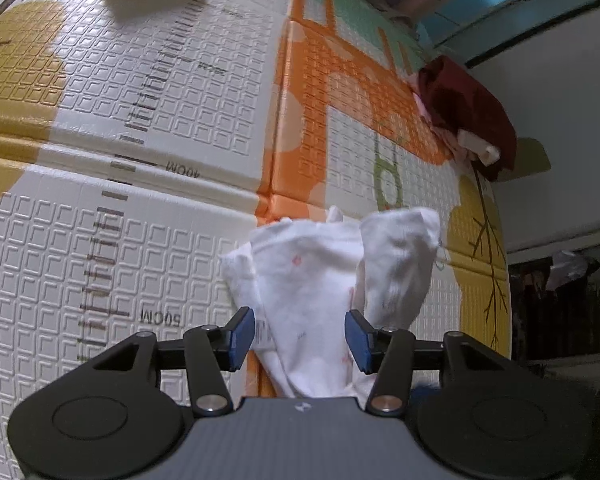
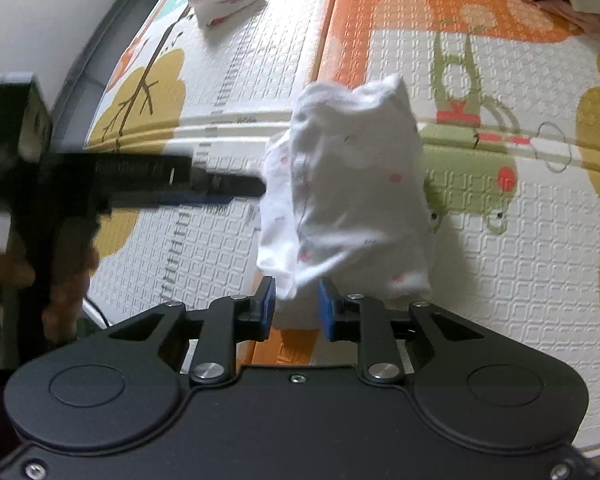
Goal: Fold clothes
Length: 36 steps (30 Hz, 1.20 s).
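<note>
Your left gripper (image 1: 300,340) has its jaws spread wide around the bunched white garment (image 2: 352,200) above the play mat (image 2: 520,280), and your right gripper (image 2: 296,312) jaws stand parted at its hem, so it could slip and unravel.

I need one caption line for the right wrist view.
Right tongs open beneath a bunched white garment above the play mat.
</note>
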Each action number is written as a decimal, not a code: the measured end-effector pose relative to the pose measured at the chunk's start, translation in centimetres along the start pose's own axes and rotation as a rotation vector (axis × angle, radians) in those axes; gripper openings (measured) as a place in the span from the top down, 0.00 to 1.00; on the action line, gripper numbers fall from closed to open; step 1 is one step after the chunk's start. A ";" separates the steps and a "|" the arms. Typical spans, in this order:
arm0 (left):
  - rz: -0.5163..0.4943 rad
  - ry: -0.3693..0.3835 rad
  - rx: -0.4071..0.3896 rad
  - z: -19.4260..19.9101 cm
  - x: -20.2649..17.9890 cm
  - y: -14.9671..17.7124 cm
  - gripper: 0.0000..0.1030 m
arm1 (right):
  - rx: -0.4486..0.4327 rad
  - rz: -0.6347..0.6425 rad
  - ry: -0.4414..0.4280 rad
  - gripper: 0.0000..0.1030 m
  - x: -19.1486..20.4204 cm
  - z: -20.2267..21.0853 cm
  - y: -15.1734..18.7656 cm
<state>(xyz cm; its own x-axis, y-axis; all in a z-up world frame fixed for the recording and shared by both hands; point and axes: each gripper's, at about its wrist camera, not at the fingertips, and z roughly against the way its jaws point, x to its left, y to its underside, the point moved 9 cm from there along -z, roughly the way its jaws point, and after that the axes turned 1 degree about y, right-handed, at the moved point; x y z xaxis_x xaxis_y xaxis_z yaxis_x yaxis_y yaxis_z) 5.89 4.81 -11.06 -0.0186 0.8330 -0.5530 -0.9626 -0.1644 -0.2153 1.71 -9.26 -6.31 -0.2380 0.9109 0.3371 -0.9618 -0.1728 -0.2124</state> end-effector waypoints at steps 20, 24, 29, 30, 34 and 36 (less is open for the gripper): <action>-0.452 0.014 -0.056 -0.6 -5.4 4.7 0.49 | -0.108 -0.024 0.036 0.66 -0.5 1.9 -8.6; -0.487 0.025 -0.038 -1.6 -5.6 5.3 0.49 | -0.076 -0.016 0.041 0.64 0.2 1.0 -9.5; -0.522 0.026 -0.022 -2.2 -5.8 6.0 0.49 | -0.025 0.016 0.056 0.63 1.3 -0.5 -10.1; -0.528 0.022 -0.020 -2.4 -5.9 6.2 0.49 | -0.014 0.023 0.069 0.62 1.4 -0.9 -10.1; -0.554 0.018 -0.011 -2.9 -6.2 6.8 0.49 | 0.028 0.044 0.143 0.62 1.1 -2.6 -10.0; -0.565 0.020 -0.008 -3.0 -6.3 7.1 0.49 | 0.049 0.056 0.177 0.62 0.8 -3.5 -9.8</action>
<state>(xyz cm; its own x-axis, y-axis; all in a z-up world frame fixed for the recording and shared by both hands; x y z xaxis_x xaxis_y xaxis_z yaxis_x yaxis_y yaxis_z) 0.01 -3.21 -11.51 0.5046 0.7823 -0.3651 -0.8193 0.3005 -0.4884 11.40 -5.57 -7.20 -0.2678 0.9504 0.1581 -0.9542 -0.2389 -0.1802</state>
